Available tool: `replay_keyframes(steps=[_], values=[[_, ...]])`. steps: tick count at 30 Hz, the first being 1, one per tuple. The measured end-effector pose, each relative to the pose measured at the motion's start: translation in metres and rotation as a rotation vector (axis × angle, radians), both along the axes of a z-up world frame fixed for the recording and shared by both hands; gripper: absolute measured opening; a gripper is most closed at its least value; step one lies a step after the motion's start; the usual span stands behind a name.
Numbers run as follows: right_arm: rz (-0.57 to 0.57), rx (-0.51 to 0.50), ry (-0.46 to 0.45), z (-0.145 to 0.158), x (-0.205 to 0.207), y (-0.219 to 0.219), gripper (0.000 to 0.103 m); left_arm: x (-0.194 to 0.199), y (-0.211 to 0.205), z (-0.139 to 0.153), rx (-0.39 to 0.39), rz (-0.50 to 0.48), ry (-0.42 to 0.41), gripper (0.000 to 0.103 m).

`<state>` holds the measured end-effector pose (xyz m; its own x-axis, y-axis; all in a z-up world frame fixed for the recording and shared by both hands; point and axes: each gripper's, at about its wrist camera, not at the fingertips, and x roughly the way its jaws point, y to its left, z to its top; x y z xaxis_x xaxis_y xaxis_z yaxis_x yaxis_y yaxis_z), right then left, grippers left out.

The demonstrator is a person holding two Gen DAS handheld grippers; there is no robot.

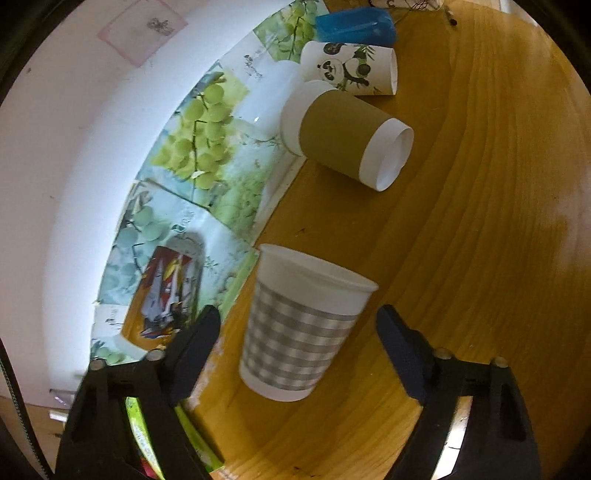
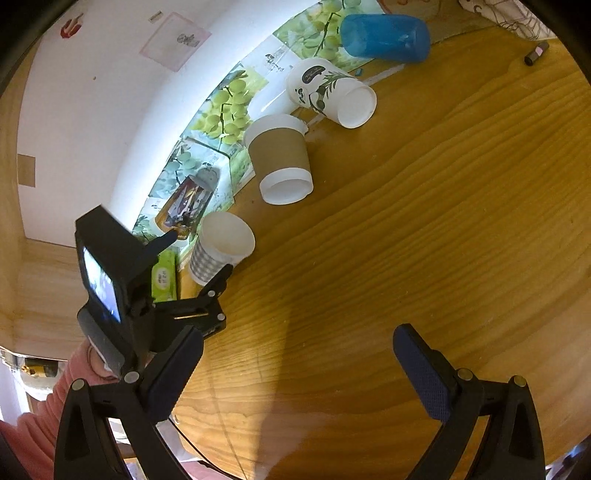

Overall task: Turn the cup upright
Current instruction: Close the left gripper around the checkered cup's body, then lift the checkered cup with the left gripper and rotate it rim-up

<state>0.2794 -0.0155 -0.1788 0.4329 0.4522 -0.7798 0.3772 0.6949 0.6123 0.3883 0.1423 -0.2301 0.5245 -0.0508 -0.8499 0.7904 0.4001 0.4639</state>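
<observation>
Checked cup (image 1: 301,325): seen upright on the wooden table (image 1: 480,258), low centre of the left wrist view, mouth up; in the right wrist view it sits left of centre.
Left gripper (image 1: 298,332): spread wide, its fingers set on either side of the checked cup, no contact seen.
Right gripper (image 2: 297,354): spread wide over bare wood at the bottom of its view, nothing held.
Brown-sleeved cup (image 1: 345,134): lying on its side, upper centre.
Panda cup (image 1: 351,68): lying on its side, above the brown one.
Blue cup (image 2: 386,35): lying at the top edge, right wrist view.
</observation>
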Motion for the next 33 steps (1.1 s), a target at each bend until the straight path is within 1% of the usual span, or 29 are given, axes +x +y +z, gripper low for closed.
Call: replay_keyframes(steps=[1,2,6,10,14,18,21,24,30,33], values=[[-0.003,-0.005,0.001,0.001,0.001,0.003,0.103,0.001,-0.001,-0.002,0.003,0.003,0.017,0.066],[-0.005,-0.01,0.001,0.002,0.001,0.004,0.103,0.001,-0.001,-0.002,0.007,0.01,0.0,0.065],[-0.014,-0.029,0.004,0.005,-0.003,0.009,0.103,0.003,0.002,0.001,-0.022,0.017,0.025,0.064],[-0.026,-0.049,0.007,0.008,-0.007,0.013,0.103,0.003,0.004,0.007,-0.057,0.029,0.096,0.064],[-0.045,-0.069,0.017,0.011,-0.014,0.016,0.103,-0.005,0.004,0.009,-0.076,0.056,0.136,0.063],[-0.063,-0.086,0.024,0.017,-0.024,0.018,0.103,-0.014,0.007,0.014,-0.114,0.105,0.223,0.063],[-0.077,-0.091,0.027,0.021,-0.033,0.018,0.103,-0.024,0.011,0.018,-0.163,0.18,0.312,0.063],[-0.085,-0.095,0.03,0.025,-0.04,0.015,0.103,-0.034,0.016,0.02,-0.201,0.25,0.37,0.062],[-0.078,-0.115,0.017,0.031,-0.054,0.001,0.103,-0.07,0.02,0.026,-0.33,0.427,0.499,0.062],[-0.071,-0.125,0.004,0.035,-0.063,-0.013,0.103,-0.089,0.012,0.026,-0.398,0.507,0.566,0.06]])
